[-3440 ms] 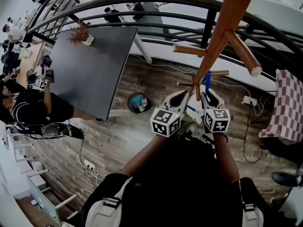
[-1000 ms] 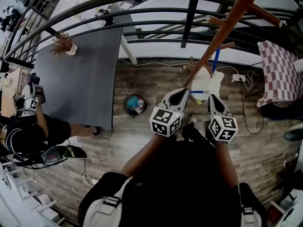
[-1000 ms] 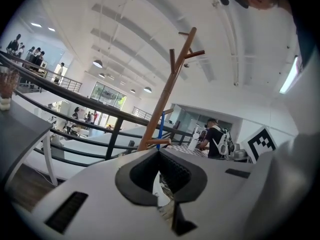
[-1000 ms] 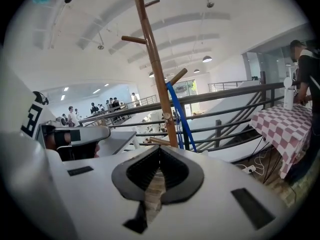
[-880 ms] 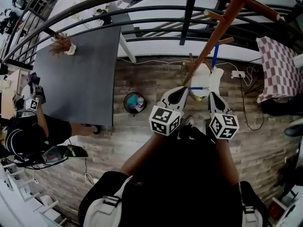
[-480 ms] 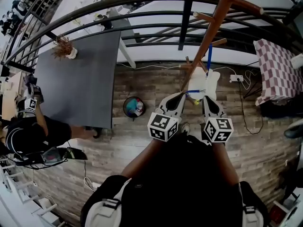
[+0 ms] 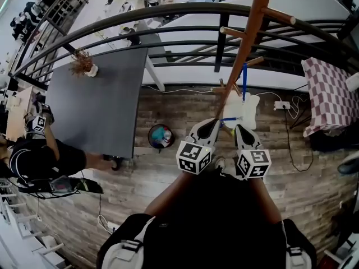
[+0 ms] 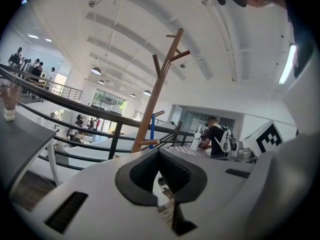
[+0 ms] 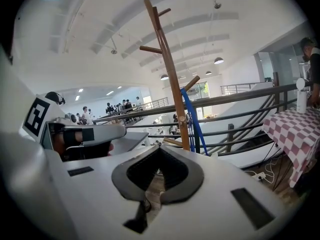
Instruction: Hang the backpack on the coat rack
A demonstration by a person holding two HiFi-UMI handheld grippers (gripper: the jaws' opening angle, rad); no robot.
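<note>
Left claw (image 8: 158,152) and right claw (image 9: 159,149) are both clenched with nothing between the jaws, side by side close to the coat rack (image 7: 247,41). The white backpack (image 7: 245,109) hangs against the coat rack by its blue strap (image 7: 244,82), just beyond the claw tips, nearer the right one.

I am looking down on a plank floor (image 7: 168,170) that is carrying a dark grey table (image 7: 95,108) at ten o'clock, with a small potted plant (image 7: 85,66) sitting at its far corner. A round bin (image 7: 161,136) is resting just beside the table's near corner. The coat rack (image 7: 250,38) is standing at twelve o'clock, and a white power strip (image 7: 282,105) is lying at two o'clock.
</note>
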